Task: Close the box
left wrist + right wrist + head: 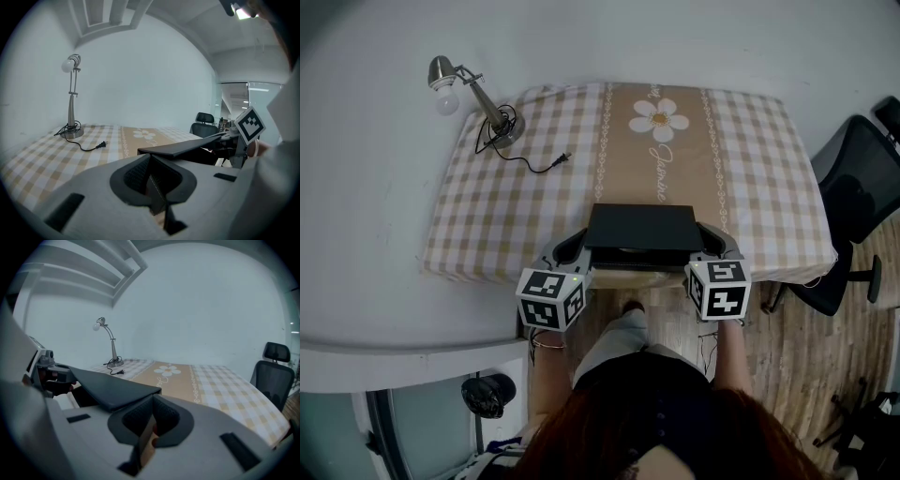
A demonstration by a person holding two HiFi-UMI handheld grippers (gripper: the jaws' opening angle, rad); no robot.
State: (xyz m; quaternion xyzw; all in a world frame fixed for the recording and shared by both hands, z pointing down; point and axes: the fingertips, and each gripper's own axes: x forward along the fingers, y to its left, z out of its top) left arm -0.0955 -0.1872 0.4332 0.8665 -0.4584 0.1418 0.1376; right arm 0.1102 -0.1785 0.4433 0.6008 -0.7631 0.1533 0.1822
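Observation:
A flat black box (637,260) sits at the near edge of the table, its black lid (642,228) held a little above the base. My left gripper (584,247) is at the lid's near left corner and my right gripper (701,246) at its near right corner. In the left gripper view the lid (187,149) runs from the tip of my shut gripper (150,161) across to the other gripper. From the right gripper view the lid (108,385) slopes away from the shut gripper (152,401). Each gripper pinches a corner of the lid.
The table carries a checked cloth (534,197) with a daisy print (659,119). A silver desk lamp (473,94) stands at the far left, its cord and plug (562,157) loose on the cloth. A black office chair (853,206) stands right of the table on a wooden floor.

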